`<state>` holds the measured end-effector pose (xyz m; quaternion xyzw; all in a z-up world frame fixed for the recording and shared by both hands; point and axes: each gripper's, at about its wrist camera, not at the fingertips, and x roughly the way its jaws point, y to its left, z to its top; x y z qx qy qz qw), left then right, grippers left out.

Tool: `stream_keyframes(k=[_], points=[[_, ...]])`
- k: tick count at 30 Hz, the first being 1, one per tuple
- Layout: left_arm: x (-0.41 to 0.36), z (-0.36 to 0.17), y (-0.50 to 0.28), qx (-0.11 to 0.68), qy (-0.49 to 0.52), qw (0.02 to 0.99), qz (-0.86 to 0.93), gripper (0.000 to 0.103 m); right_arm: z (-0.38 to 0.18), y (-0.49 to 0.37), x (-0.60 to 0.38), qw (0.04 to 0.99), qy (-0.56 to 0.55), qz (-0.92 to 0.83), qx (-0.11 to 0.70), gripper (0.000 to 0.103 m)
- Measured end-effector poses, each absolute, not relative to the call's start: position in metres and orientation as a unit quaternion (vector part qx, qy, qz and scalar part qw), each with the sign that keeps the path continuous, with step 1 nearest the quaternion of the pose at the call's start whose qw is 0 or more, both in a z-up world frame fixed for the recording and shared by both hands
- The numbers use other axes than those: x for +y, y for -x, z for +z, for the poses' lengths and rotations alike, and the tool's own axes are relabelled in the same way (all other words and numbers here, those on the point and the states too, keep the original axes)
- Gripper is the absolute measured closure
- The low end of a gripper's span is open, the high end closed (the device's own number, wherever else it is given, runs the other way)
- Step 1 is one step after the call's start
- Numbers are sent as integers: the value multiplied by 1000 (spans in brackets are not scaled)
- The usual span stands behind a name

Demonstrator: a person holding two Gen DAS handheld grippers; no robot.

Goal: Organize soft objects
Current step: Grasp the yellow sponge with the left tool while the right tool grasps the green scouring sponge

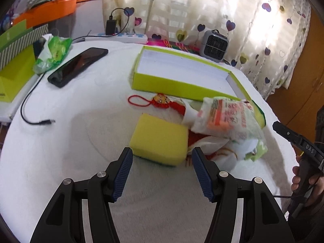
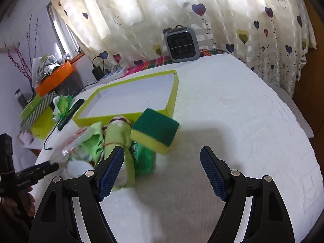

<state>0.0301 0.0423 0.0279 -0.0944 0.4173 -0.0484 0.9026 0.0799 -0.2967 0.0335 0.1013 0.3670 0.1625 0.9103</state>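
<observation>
A yellow sponge (image 1: 160,139) lies on the white bed cover just ahead of my open left gripper (image 1: 162,158), whose jaws stand wide on either side of its near edge. Beside it lie a tissue pack (image 1: 228,117), a red tasselled charm (image 1: 158,101) and crumpled cloths. An empty lime-green box lid (image 1: 172,85) lies behind them. In the right wrist view my open, empty right gripper (image 2: 162,158) is near a green-topped sponge (image 2: 156,129), a green cloth (image 2: 119,137) and the box lid (image 2: 172,93).
A black phone (image 1: 77,66) with a cable (image 1: 28,105), a green plastic bag (image 1: 54,52) and a striped lime box (image 1: 14,64) are at the left. A grey mini heater (image 1: 214,44) stands at the back by the heart-print curtain. A power strip with charger (image 1: 121,36) lies behind.
</observation>
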Motion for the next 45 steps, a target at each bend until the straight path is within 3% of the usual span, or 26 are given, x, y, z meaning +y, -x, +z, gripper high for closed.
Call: stream_keyframes(k=[13, 21, 31, 42, 45], points=[[69, 35, -40, 413, 136, 900, -32, 43, 39, -108, -301, 905, -137, 164, 368, 25], [41, 29, -57, 434, 52, 898, -60, 40, 32, -125, -287, 893, -138, 179, 389, 25], [34, 15, -69, 458, 31, 885, -78, 35, 19, -138, -283, 885, -129, 162, 417, 25], [45, 14, -67, 455, 74, 884, -82, 36, 12, -143, -284, 873, -144, 156, 439, 25], [48, 16, -65, 448, 83, 886, -80, 41, 12, -142, -284, 874, -145, 156, 437, 28]])
